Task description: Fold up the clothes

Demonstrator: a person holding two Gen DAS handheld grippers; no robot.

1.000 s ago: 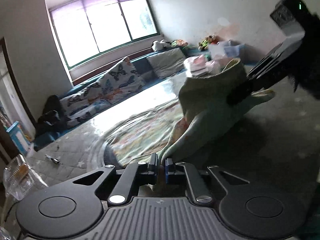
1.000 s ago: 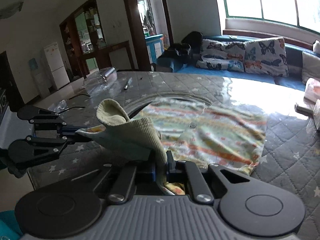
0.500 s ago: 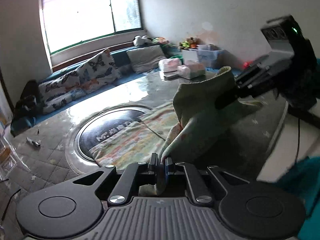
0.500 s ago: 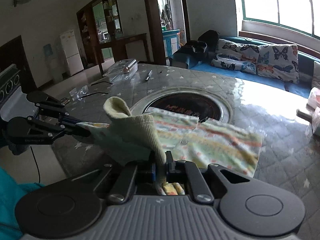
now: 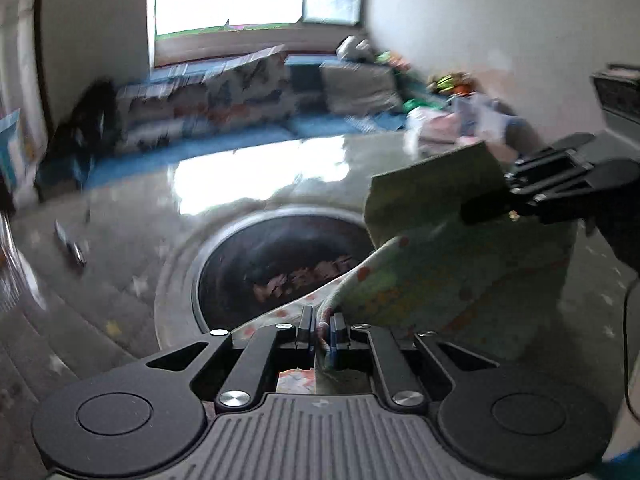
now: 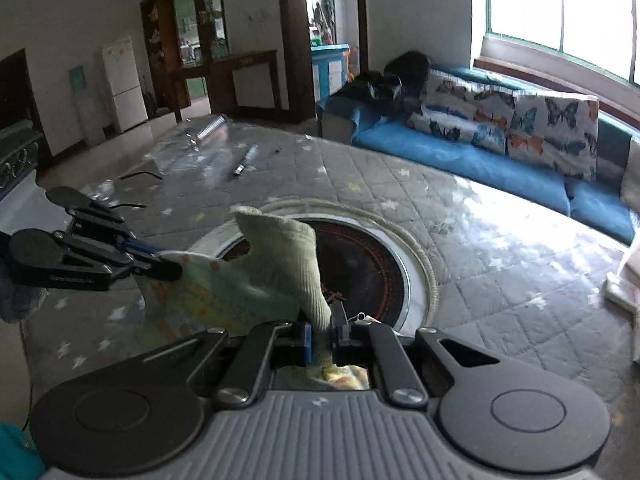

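Observation:
A pale green child's garment [image 5: 448, 280] with orange dots and a ribbed cuff [image 6: 292, 248] hangs stretched between both grippers above the near part of the table. My left gripper [image 5: 322, 332] is shut on one edge of it and shows at the left in the right wrist view [image 6: 172, 270]. At the other end my right gripper [image 6: 320, 332] is shut on the fabric just below the cuff; it comes in from the right in the left wrist view [image 5: 468, 212]. The left wrist view is blurred by motion.
The table [image 6: 460, 240] has a grey quilted star cover under clear plastic, with a round black inset [image 6: 360, 268] in its middle. A pen-like thing [image 6: 244, 162] and a clear container [image 6: 208, 132] lie at the far left. Folded clothes [image 5: 440, 132] are stacked at the far right. A blue sofa [image 6: 480, 160] runs behind.
The garment lay spread over the round inset; both grippers have drawn it back toward the near edge, and the inset now shows bare. The left wrist view has swung round.

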